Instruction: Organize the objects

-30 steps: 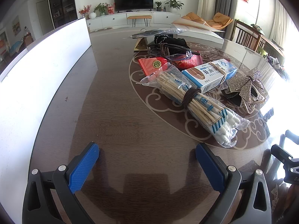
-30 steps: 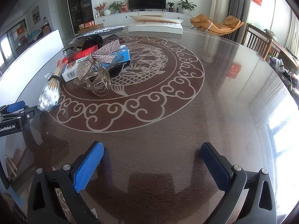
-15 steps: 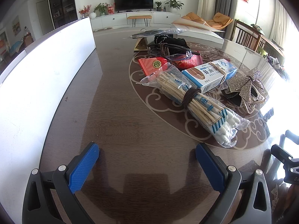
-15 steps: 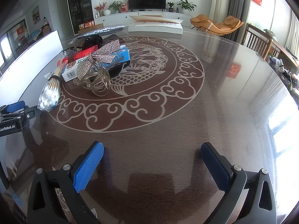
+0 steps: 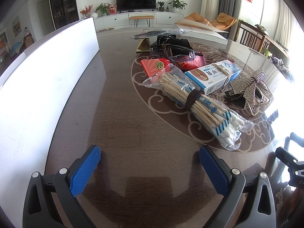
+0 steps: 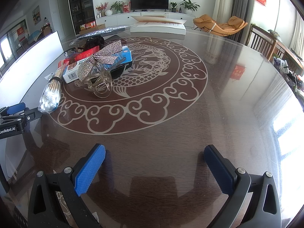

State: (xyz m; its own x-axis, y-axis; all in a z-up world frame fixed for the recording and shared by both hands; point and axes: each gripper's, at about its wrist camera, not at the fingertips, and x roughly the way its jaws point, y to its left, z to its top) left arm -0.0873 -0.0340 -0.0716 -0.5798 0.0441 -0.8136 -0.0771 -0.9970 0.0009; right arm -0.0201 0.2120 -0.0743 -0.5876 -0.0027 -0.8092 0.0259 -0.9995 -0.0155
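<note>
The left gripper (image 5: 150,163) has slid a bit closer to the white box (image 5: 47,76). Both it and the right gripper (image 6: 154,163) are wide open, holding nothing. The cotton swabs (image 5: 201,104) are untouched, so tidying hasn't started.

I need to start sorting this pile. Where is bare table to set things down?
Bare: the table's right half beyond the clear hair clip, and the strip between the white board and the cotton swab bag. Crowded: swabs, blue-and-white box and clip touch or overlap.
</note>
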